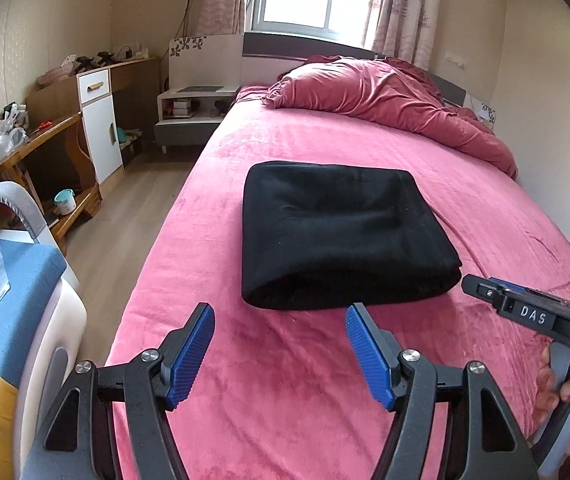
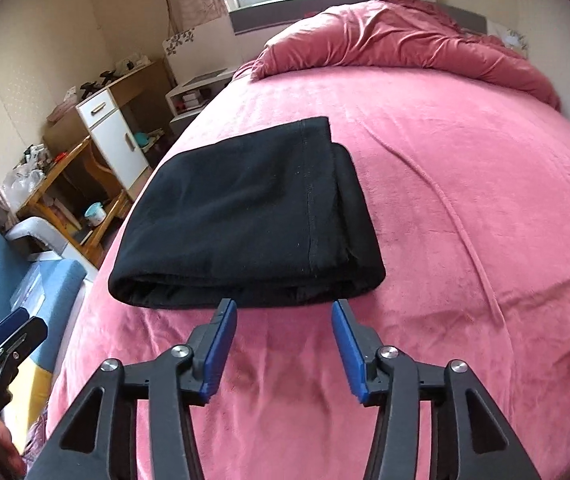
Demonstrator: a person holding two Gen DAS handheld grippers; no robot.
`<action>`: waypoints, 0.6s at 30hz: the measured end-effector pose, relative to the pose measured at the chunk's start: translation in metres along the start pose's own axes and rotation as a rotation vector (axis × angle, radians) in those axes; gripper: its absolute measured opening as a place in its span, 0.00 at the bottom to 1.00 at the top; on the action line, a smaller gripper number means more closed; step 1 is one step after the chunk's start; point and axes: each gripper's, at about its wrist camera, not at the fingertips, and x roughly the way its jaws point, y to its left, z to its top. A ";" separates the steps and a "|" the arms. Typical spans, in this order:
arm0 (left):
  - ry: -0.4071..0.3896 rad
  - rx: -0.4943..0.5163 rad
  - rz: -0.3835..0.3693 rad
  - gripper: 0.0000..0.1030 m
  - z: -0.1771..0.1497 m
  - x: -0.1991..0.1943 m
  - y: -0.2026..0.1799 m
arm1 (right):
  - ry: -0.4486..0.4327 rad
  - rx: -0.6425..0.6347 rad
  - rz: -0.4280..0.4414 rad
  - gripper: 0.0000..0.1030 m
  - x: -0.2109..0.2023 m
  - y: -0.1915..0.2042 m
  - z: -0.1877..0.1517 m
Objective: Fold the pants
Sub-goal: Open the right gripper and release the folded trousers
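near edge: bare bed sheet (image 1: 285, 380) between both grippers and the folded pants (image 1: 337, 236), open approach
right of pants: sheet free
far end: bunched duvet (image 1: 385, 92) blocks
left: bed edge, floor (image 1: 125, 216), desk (image 1: 41, 160) beyond

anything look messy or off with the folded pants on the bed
Little stands out. The black pants lie folded in a compact stack on the pink bed. In the right wrist view, one under layer pokes out slightly past the top layer at the right edge. Both hand-held grippers are open and empty.

Black plastic left gripper (image 1: 279, 310) and right gripper (image 2: 283, 306): ribbed blue finger pads (image 1: 192, 354), silver pivot screws, white "DAS" marking.
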 end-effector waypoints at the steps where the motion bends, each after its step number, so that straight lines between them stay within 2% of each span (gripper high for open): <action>1: -0.003 0.000 0.004 0.68 -0.001 -0.001 0.000 | -0.009 -0.006 -0.013 0.53 -0.003 0.004 -0.003; 5: -0.019 0.002 0.013 0.68 -0.003 -0.006 -0.002 | -0.035 -0.028 -0.046 0.61 -0.013 0.017 -0.010; 13: -0.021 0.016 0.036 0.69 -0.008 -0.008 -0.007 | -0.054 -0.099 -0.075 0.67 -0.019 0.036 -0.018; 18: -0.034 0.013 0.052 0.72 -0.010 -0.010 -0.009 | -0.060 -0.097 -0.084 0.69 -0.023 0.036 -0.020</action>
